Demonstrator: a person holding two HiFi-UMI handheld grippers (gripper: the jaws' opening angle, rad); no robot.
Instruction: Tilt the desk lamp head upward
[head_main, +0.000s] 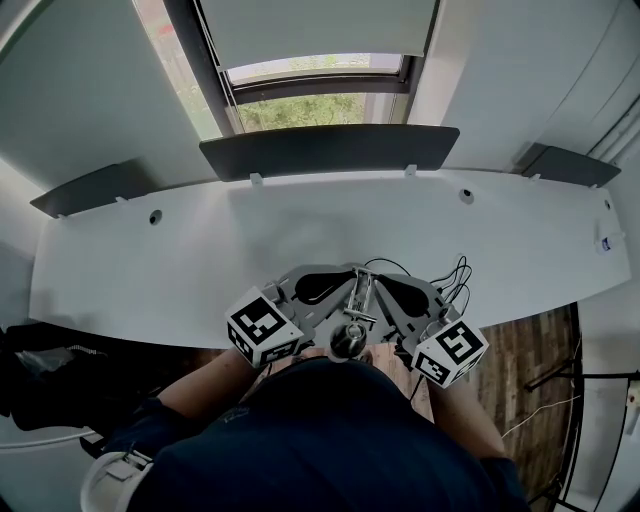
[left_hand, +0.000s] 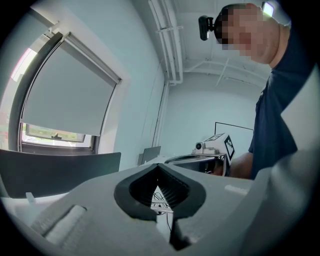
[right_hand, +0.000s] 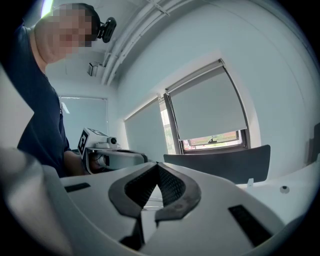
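Observation:
My two grippers are held close together over the front edge of the white desk (head_main: 200, 250), their jaws pointing toward each other. The left gripper (head_main: 335, 285) is shut with nothing in it, and so is the right gripper (head_main: 390, 288). Between them stands a small metal frame with a round part (head_main: 349, 338); I cannot tell if it is the lamp. Through the closed jaws of the left gripper (left_hand: 159, 167) a bit of thin wire frame (left_hand: 161, 201) shows. The right gripper (right_hand: 157, 167) looks at the window, with the left gripper's marker cube (right_hand: 95, 142) beside it.
Black cables (head_main: 452, 280) lie on the desk just right of the grippers. Dark divider panels (head_main: 330, 150) stand along the desk's far edge under a window with a lowered blind (head_main: 320, 30). Wood floor (head_main: 525, 370) shows at the right. The person's dark-clothed body fills the bottom.

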